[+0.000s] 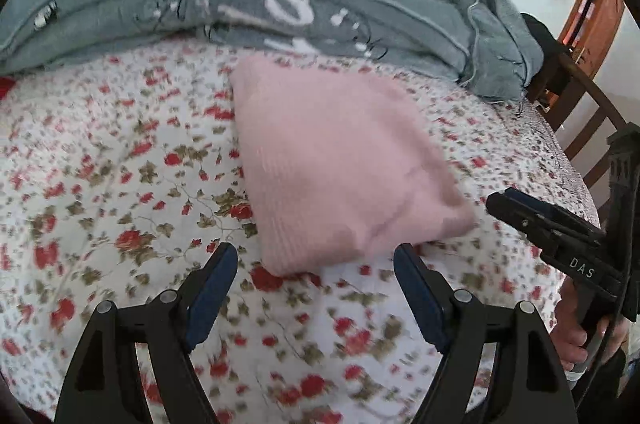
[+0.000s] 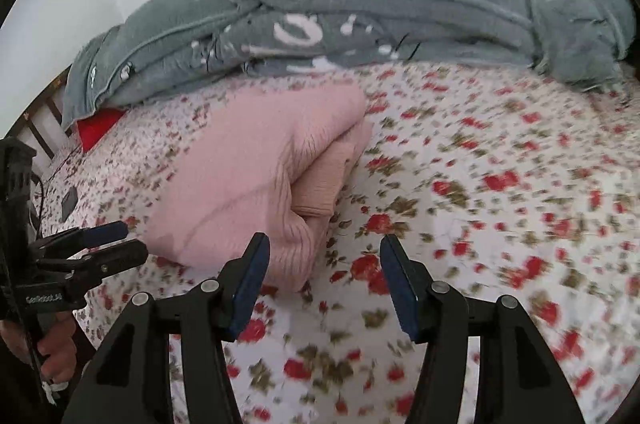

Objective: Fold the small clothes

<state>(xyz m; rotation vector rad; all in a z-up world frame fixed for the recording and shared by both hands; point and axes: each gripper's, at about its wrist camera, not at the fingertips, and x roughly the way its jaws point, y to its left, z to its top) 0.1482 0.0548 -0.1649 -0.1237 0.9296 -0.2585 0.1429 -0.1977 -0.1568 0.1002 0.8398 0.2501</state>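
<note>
A pink ribbed knit sweater (image 1: pixel 340 167) lies folded into a thick, roughly square bundle on the floral bedspread (image 1: pixel 120 183). In the right wrist view its open layered edge (image 2: pixel 320 183) faces 3 o'clock, with a ribbed cuff tucked between the layers.

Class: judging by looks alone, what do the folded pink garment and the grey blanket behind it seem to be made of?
Pink garment: seemingly a soft matte knit, maybe wool or acrylic; fine ribbing shows along its folded edge.
Grey blanket: apparently a plush fleece or towelling, with fuzzy nap, piped edges and a white pattern. Motion blur leaves the exact fibres open.
</note>
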